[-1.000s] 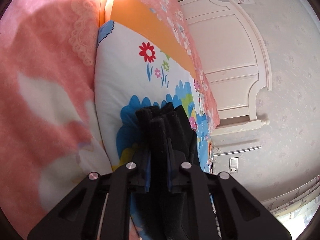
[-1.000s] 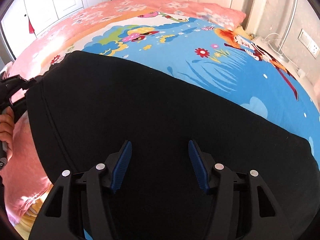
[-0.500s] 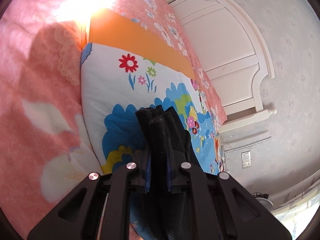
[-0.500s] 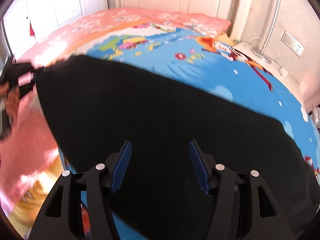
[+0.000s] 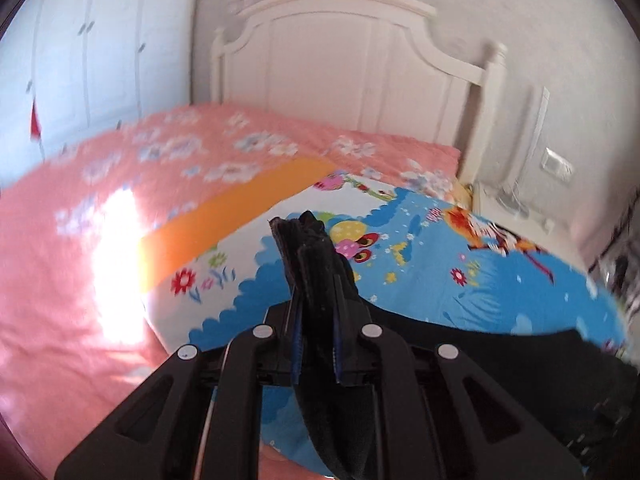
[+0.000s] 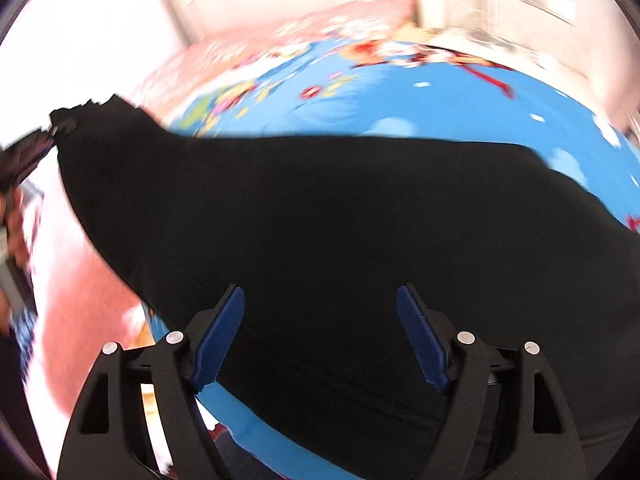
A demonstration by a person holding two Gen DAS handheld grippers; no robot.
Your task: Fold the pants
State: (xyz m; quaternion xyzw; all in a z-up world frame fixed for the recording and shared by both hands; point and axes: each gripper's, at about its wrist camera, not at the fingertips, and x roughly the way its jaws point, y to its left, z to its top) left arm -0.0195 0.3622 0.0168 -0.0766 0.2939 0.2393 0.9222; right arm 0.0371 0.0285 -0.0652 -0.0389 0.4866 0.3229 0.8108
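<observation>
- My left gripper (image 5: 316, 344) clamps a bunched edge of the black pants (image 6: 320, 220).
- My right gripper (image 6: 320, 340) gapes wide; the pants spread just ahead, over the bedspread (image 6: 440, 100).

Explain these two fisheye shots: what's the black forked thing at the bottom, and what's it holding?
No robot here: a person holds a two-finger gripper in each hand, each with a camera looking along its fingers. The left gripper is shut on a bunched edge of the black pants. The right gripper is open, its blue pads apart over the spread black cloth. The pants lie on a bed with a blue cartoon quilt over a pink cover. Behind stands a white headboard. Both pictures are motion-blurred.
</observation>
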